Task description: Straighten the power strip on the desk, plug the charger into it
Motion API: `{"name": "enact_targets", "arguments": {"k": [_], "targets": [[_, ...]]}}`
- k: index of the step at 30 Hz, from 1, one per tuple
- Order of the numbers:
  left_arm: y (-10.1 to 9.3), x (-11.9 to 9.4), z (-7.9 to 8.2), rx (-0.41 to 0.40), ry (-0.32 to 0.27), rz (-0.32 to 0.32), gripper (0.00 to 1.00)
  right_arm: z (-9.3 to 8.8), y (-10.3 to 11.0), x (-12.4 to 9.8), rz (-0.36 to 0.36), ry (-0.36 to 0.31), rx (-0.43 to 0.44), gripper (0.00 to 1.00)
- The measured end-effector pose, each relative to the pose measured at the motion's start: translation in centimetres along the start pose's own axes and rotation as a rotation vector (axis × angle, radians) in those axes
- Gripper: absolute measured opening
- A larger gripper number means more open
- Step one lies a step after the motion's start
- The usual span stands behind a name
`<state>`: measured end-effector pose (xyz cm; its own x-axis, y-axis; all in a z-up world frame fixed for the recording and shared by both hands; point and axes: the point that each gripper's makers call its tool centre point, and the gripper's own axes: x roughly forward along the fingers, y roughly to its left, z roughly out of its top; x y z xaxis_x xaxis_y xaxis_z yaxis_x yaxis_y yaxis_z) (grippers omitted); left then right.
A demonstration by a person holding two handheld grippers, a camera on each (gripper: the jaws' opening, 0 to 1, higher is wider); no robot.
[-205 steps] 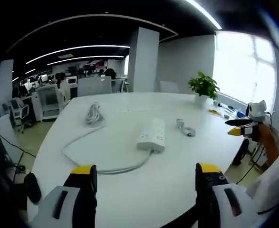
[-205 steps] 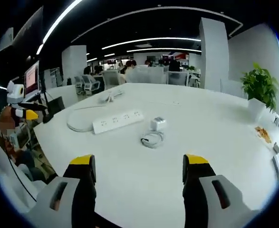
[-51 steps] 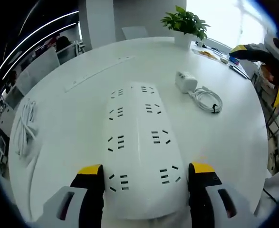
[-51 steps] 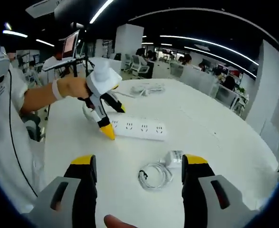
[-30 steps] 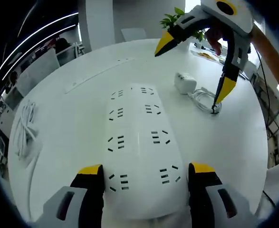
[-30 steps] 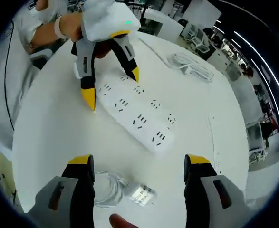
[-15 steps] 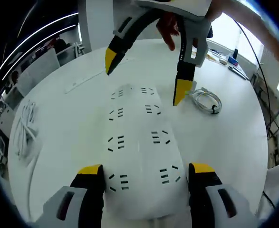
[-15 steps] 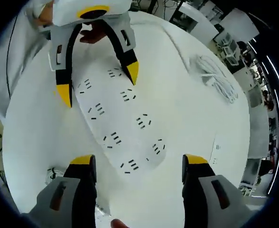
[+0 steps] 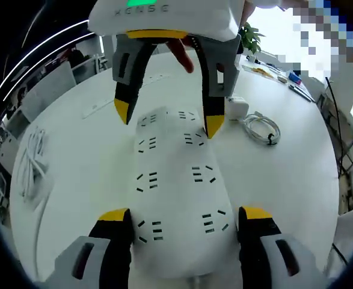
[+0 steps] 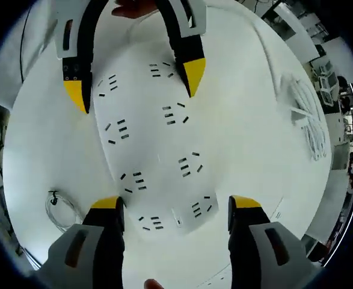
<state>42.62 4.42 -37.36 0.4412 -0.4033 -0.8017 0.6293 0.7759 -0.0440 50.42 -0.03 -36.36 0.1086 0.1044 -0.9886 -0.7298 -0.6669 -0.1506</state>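
A white bench [image 9: 74, 150] was seen, round-edged, with office desks beyond it. The power strip [image 9: 176, 180] lay flat on the bench, white, two rows of sockets facing up; in the right gripper view the strip [image 10: 155, 150] ran from between the near tongs toward the far ones.

The left tongs [image 9: 182, 220] were held spread, one yellow tip at each side of the strip's near end; contact with the strip's sides could not be told. The right tongs [image 9: 167, 117] were seen from the left gripper view, spread astride the strip's far end, tips down near the bench. In the right gripper view the right tongs [image 10: 170, 208] stood spread at one end and the left tongs [image 10: 134, 81] spread at the other.

A bundled cord [image 9: 29, 159] lay well apart on the bench, at the left of the left gripper view. The charger [image 9: 239, 107] sat beside the strip's far end, its coiled cable [image 9: 261, 128] just beside it. A potted plant [image 9: 251, 39] stood at the far edge.
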Motion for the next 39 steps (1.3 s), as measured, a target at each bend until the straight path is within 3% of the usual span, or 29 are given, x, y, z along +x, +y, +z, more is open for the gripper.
{"name": "enact_targets", "arguments": {"k": [14, 39], "targets": [[0.0, -0.1, -0.2, 0.003, -0.001, -0.002, 0.73, 0.3, 0.5, 0.8, 0.077, -0.040, -0.019, 0.65], [-0.4, 0.3, 0.0, 0.079, 0.029, -0.050, 0.72, -1.3, 0.8, 1.1, 0.059, -0.074, 0.098, 0.64]]}}
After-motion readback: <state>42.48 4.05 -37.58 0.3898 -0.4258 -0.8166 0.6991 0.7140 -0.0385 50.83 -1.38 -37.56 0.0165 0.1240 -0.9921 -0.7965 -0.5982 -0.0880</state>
